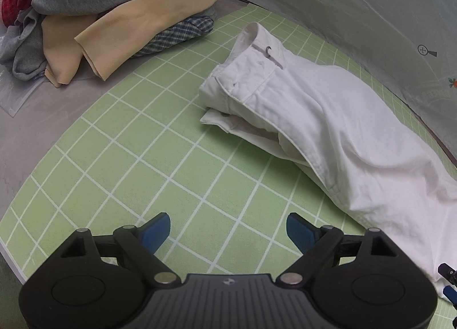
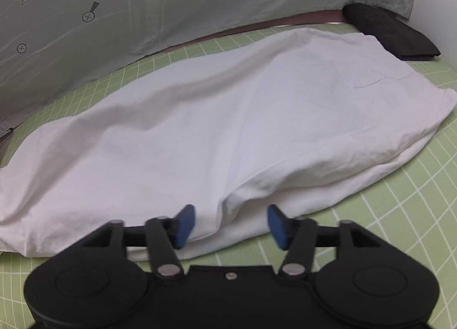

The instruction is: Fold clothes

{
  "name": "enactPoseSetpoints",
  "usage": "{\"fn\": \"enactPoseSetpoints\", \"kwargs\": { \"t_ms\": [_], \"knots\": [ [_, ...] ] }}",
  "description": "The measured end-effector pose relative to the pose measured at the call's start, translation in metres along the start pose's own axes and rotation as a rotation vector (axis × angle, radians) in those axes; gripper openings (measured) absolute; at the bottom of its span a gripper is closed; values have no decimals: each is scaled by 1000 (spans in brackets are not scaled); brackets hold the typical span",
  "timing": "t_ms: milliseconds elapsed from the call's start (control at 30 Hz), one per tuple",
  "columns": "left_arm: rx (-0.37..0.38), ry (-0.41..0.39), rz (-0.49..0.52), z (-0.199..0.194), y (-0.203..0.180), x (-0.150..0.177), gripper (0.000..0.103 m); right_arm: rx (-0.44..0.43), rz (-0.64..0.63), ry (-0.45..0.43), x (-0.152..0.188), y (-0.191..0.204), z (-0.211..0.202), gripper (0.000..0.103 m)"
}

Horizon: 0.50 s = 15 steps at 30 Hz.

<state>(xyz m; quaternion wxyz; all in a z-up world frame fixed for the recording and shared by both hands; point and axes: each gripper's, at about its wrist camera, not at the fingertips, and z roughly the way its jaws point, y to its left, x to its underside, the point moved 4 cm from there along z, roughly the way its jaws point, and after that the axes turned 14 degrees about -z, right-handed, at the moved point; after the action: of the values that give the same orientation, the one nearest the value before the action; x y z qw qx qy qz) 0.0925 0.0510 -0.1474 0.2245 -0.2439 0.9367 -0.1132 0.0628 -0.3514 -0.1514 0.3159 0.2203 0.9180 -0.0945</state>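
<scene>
White trousers (image 1: 328, 129) lie folded lengthwise on the green grid mat (image 1: 128, 157), waistband at the far end. My left gripper (image 1: 228, 232) is open and empty over bare mat, to the left of the trousers. In the right wrist view the trousers (image 2: 214, 129) fill the middle. My right gripper (image 2: 231, 223) is open, its blue pads (image 2: 184, 224) right at the near edge of the cloth, holding nothing. Part of the right gripper shows at the lower right edge of the left wrist view (image 1: 450, 280).
A pile of unfolded clothes (image 1: 100, 15), grey, beige, red and checked, sits at the far left off the mat. A pale printed cloth backdrop (image 2: 142, 0) runs along the far side. A folded black garment (image 2: 391, 32) lies at the far right.
</scene>
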Motion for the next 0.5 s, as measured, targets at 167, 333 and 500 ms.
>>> {"fn": "enactPoseSetpoints", "kwargs": {
  "t_ms": [167, 333, 500],
  "knots": [
    [38, -15, -51, 8, -5, -16, 91, 95, -81, -68, -16, -4, -17, 81],
    [79, -29, -98, 24, -21, -36, 94, 136, -139, -48, -24, -9, 1, 82],
    [102, -22, -170, 47, -29, -52, 97, 123, -108, 66, -9, -19, 40, 86]
  ]
}}
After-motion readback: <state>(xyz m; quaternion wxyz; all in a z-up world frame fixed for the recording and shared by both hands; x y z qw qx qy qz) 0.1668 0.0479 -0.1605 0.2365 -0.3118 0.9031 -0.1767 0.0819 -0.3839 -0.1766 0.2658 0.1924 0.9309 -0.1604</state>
